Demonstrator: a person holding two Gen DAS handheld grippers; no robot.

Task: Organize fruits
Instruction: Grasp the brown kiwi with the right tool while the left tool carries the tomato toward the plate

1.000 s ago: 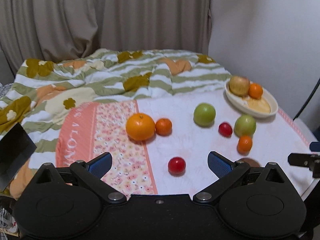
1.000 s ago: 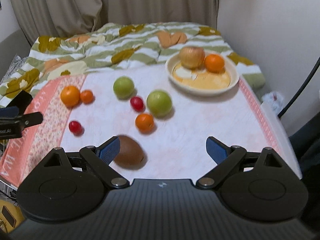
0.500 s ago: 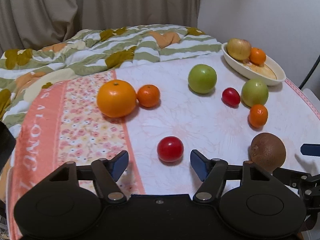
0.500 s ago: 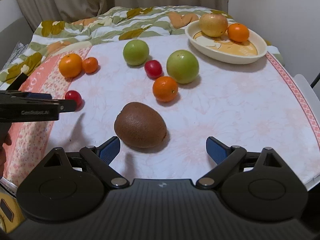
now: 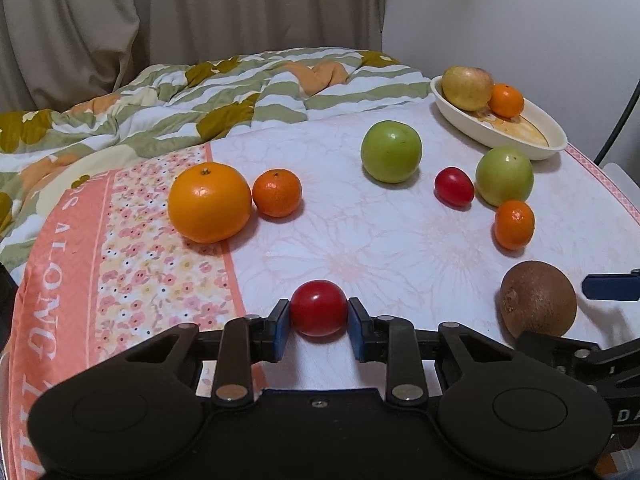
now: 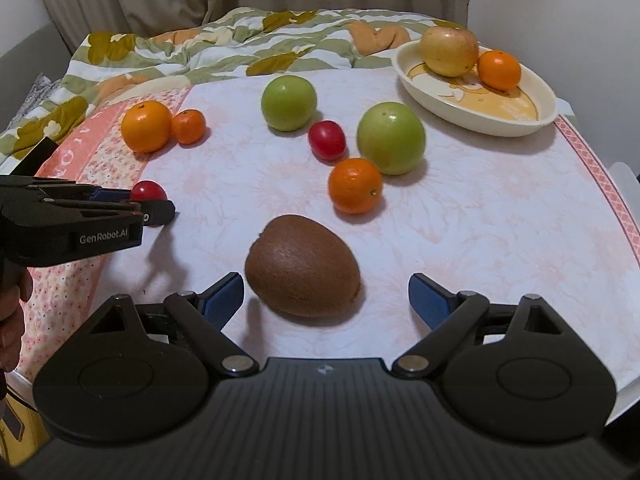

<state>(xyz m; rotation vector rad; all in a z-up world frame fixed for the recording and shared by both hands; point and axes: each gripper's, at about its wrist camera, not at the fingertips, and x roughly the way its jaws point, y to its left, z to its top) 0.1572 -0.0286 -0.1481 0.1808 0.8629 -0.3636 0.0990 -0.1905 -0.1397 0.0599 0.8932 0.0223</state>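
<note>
A red cherry tomato [image 5: 318,307] is clamped between the blue pads of the left gripper [image 5: 318,322], low over the flowered tablecloth [image 5: 380,240]; from the right wrist view the same tomato [image 6: 148,191] is seen just behind that gripper's fingertips. The right gripper [image 6: 326,298] is held wide apart, and a brown kiwi [image 6: 302,266] is seen lying on the cloth between its fingers, closer to the left pad [image 6: 222,296] and touched by neither. A large orange [image 5: 209,202] and a small mandarin [image 5: 277,193] are set side by side near the cloth's pink border. Farther back, a green apple [image 5: 391,151] stands alone; a second red tomato [image 5: 454,186] is placed just beside another green apple [image 5: 504,176], with a mandarin [image 5: 514,225] in front of them. A yellowish apple [image 5: 467,88] and one more mandarin [image 5: 506,100] are held in the cream oval dish [image 5: 552,142] at the far right corner. A striped floral quilt [image 5: 240,92] is bunched behind the table.
</note>
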